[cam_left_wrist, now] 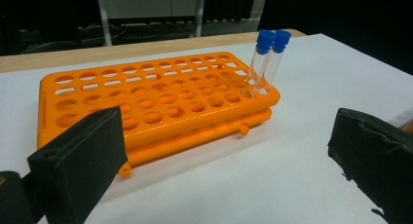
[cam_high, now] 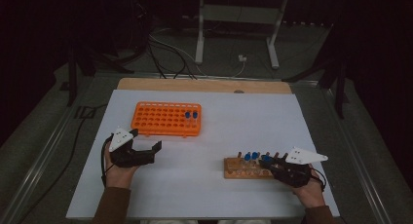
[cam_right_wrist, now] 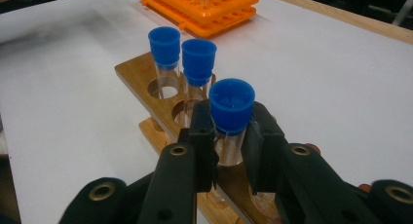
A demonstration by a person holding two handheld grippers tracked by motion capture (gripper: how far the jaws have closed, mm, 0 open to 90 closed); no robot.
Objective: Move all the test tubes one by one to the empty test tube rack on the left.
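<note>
Gripping upright tube (cam_right_wrist: 229,121) w/ right hand-held gripper (cam_right_wrist: 228,151) (cap up, in wooden rack (cam_right_wrist: 141,70)); left hand-held gripper (cam_left_wrist: 219,156) wide.

An orange rack (cam_high: 166,119) lies on the white bench (cam_high: 253,117), well apart from the work, with two blue-capped tubes (cam_left_wrist: 267,63) leaning side by side in holes at one end. Beyond the bench, a grey metal stand (cam_high: 237,24) and cables (cam_high: 170,58) rest on the floor.
</note>
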